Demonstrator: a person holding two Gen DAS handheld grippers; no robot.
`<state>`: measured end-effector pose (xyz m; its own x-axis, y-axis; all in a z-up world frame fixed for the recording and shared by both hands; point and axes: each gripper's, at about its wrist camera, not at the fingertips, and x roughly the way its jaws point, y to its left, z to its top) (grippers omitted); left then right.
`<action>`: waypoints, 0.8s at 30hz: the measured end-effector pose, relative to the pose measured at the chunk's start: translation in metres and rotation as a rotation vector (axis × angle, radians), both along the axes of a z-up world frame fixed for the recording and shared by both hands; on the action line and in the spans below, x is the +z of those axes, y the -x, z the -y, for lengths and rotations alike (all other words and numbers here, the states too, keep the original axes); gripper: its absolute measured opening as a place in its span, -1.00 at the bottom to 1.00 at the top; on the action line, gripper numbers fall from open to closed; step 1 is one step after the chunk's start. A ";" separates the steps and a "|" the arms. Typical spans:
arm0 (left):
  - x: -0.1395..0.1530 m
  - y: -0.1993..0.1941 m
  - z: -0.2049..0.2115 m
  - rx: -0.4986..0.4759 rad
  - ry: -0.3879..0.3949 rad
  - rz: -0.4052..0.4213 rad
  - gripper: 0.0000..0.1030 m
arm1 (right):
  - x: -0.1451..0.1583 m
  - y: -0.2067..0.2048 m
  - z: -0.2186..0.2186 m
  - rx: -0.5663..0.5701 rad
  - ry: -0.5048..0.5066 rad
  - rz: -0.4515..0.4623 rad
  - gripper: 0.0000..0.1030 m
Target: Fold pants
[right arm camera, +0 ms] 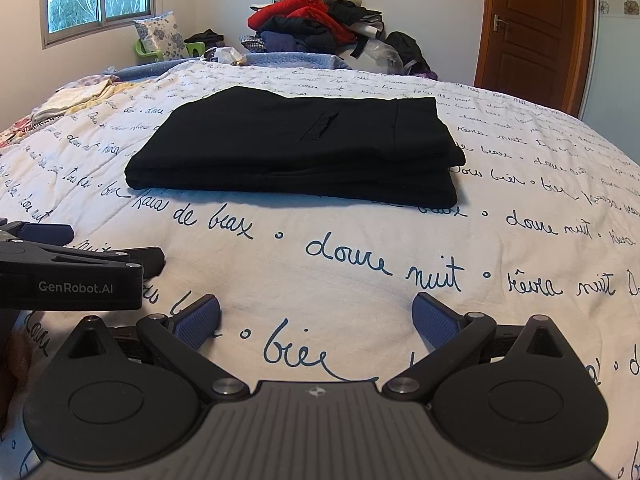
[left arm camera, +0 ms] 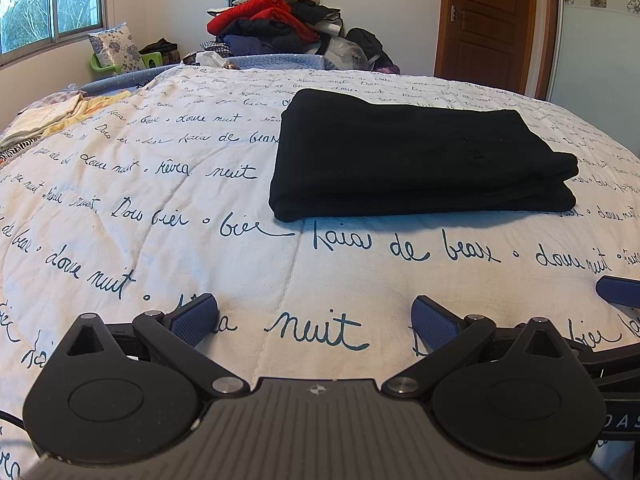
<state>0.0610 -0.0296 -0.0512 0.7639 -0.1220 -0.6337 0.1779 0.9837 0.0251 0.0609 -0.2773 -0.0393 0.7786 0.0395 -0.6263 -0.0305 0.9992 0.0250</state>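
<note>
Black pants (left arm camera: 416, 156) lie folded into a flat rectangular stack on the white quilt with blue script (left arm camera: 160, 208). They also show in the right wrist view (right arm camera: 296, 152), a pocket slit on top. My left gripper (left arm camera: 314, 320) is open and empty, low over the quilt in front of the pants. My right gripper (right arm camera: 316, 318) is open and empty, also short of the pants. The left gripper's body shows at the left edge of the right wrist view (right arm camera: 72, 276). A blue fingertip of the right gripper shows in the left wrist view (left arm camera: 618, 290).
A heap of red, black and dark clothes (left arm camera: 276, 20) sits beyond the far bed edge. Light folded cloths (left arm camera: 52, 116) lie at the left of the bed. A floral pillow (left arm camera: 116, 48) is under the window. A brown door (left arm camera: 492, 20) stands at the back right.
</note>
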 end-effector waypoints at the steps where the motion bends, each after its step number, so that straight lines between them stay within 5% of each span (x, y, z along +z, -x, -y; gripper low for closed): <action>1: 0.000 0.000 0.000 0.000 0.000 0.000 1.00 | 0.000 0.000 0.000 0.000 -0.001 0.000 1.00; 24: 0.000 0.001 0.001 0.003 0.008 -0.003 1.00 | 0.000 0.000 0.001 0.001 -0.002 0.002 1.00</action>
<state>0.0604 -0.0302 -0.0512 0.7624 -0.1250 -0.6349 0.1752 0.9844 0.0166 0.0607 -0.2779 -0.0394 0.7797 0.0410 -0.6248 -0.0311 0.9992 0.0268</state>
